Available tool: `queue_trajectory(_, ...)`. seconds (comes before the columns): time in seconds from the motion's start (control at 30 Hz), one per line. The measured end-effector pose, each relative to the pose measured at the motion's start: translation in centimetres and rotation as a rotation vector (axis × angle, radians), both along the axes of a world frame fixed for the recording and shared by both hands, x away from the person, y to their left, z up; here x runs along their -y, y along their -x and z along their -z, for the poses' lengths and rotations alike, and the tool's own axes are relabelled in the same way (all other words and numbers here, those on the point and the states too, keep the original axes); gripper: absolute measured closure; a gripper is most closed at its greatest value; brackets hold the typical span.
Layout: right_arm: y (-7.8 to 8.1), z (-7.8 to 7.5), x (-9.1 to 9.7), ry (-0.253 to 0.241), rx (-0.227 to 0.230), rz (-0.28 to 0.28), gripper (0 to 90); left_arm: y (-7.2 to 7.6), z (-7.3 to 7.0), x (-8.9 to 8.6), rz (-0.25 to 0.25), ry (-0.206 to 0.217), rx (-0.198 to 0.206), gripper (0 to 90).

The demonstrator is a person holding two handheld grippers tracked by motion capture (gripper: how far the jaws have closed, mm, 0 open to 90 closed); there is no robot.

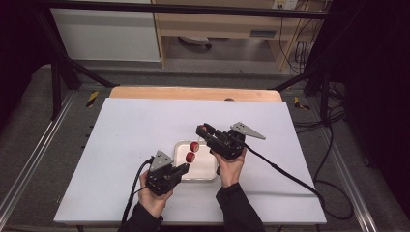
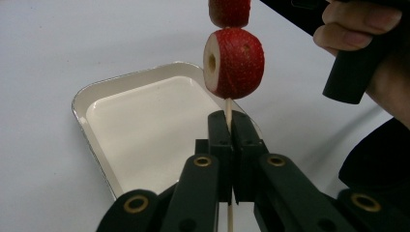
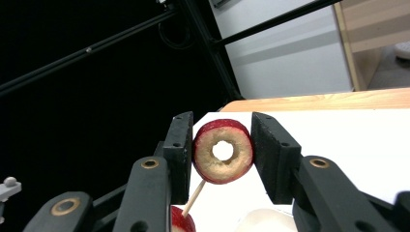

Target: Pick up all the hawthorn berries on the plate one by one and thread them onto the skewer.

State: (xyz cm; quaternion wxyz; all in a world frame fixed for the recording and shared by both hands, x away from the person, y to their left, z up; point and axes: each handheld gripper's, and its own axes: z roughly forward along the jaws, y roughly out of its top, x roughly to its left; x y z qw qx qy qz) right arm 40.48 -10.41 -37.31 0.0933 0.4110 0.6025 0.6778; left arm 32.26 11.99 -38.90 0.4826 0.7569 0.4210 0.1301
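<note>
1. White tray [image 2: 96,104] is set on the table [image 1: 121,145], under the skewer; a dropped piece could miss it.
2. Right gripper [image 3: 222,154] is part-open, clamped on a red ring [image 3: 223,151]; its hole could miss the tip.
3. Left gripper [image 2: 227,140] is fully closed on the thin skewer [image 2: 227,110], which carries two pieces [image 2: 235,63] and could snap.

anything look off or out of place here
Nothing stands out. The left gripper is shut on the skewer, two fruit rings sit threaded above the empty white tray, and the right gripper holds a third ring.
</note>
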Motion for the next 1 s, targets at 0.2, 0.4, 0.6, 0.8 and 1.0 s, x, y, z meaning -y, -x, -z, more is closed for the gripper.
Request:
queue_trajectory(0.2, 0.2, 0.1, -0.1, 0.02, 0.021, 0.011, 61.8, 0.2, 0.0, 0.3, -0.002, 0.023, -0.023, 88.8)
queue_trajectory(0.4, 0.3, 0.2, -0.1, 0.026, 0.027, 0.025, 62.0, 0.1, 0.0, 0.5, -0.035, 0.03, -0.038, 88.9)
queue_trajectory(0.6, 0.7, 0.1, 0.3, 0.022, 0.031, 0.038, 62.1, 0.1, -0.1, -0.2, -0.047, 0.045, -0.028, 89.0)
queue_trajectory(0.8, 1.0, 0.3, 0.1, 0.021, 0.028, 0.041, 62.2, 0.5, 0.1, 0.8, -0.021, -0.006, 0.002, 89.1)
queue_trajectory(1.0, 1.1, 0.2, 0.1, 0.005, 0.018, 0.035, 62.4, 0.7, 0.0, 1.1, -0.019, -0.018, 0.017, 89.1)
